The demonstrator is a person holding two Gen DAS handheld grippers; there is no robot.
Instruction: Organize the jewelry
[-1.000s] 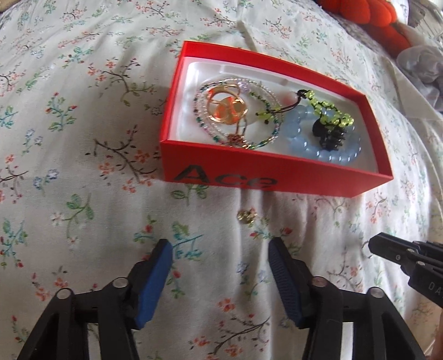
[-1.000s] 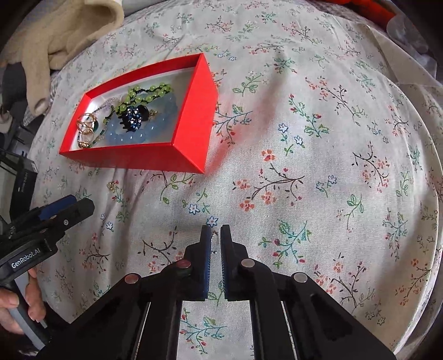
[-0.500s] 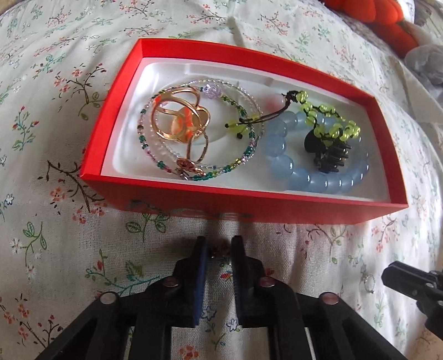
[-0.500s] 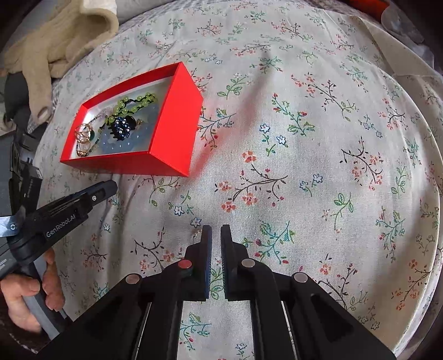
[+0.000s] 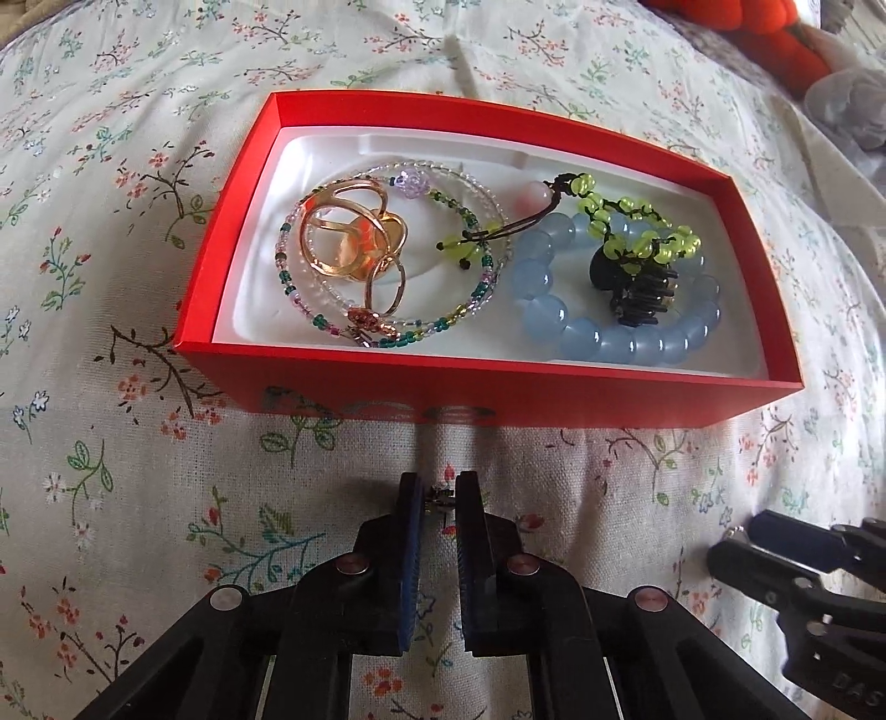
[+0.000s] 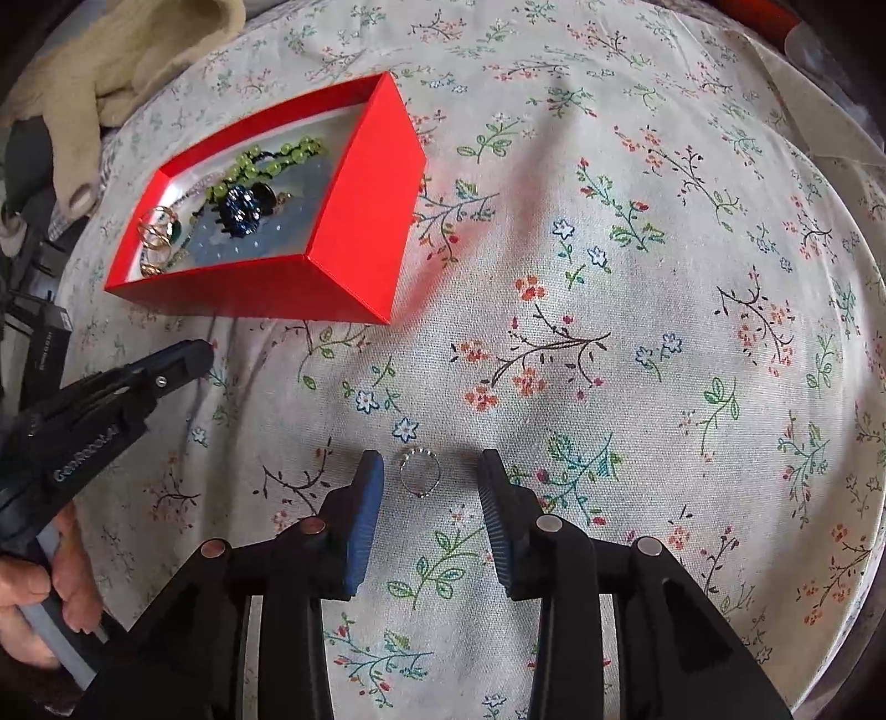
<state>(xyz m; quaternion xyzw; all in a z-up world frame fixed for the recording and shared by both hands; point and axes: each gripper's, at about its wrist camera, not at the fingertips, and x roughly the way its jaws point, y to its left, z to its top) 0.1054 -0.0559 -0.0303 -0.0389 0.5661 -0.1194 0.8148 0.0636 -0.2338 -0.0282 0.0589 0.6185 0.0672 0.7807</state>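
Observation:
A red box (image 5: 498, 396) with a white liner holds gold rings (image 5: 354, 243), a thin beaded bracelet (image 5: 476, 288), a blue bead bracelet (image 5: 609, 338), a green bead string (image 5: 637, 238) and a black hair claw (image 5: 637, 288). My left gripper (image 5: 440, 501) is shut on a small piece of jewelry (image 5: 440, 495) just in front of the box. My right gripper (image 6: 429, 476) is open around a silver ring (image 6: 420, 471) lying on the floral cloth. The box (image 6: 354, 232) is far left in the right wrist view.
The floral cloth (image 6: 609, 332) covers a round table whose edge curves at the right. A beige garment (image 6: 111, 66) lies beyond the box. An orange object (image 5: 747, 33) sits at the back right. The left gripper (image 6: 111, 399) shows at the right wrist view's left.
My left gripper closed on the small piece in front of the box and lifted slightly. My right gripper opened, with a silver ring now between its fingers.

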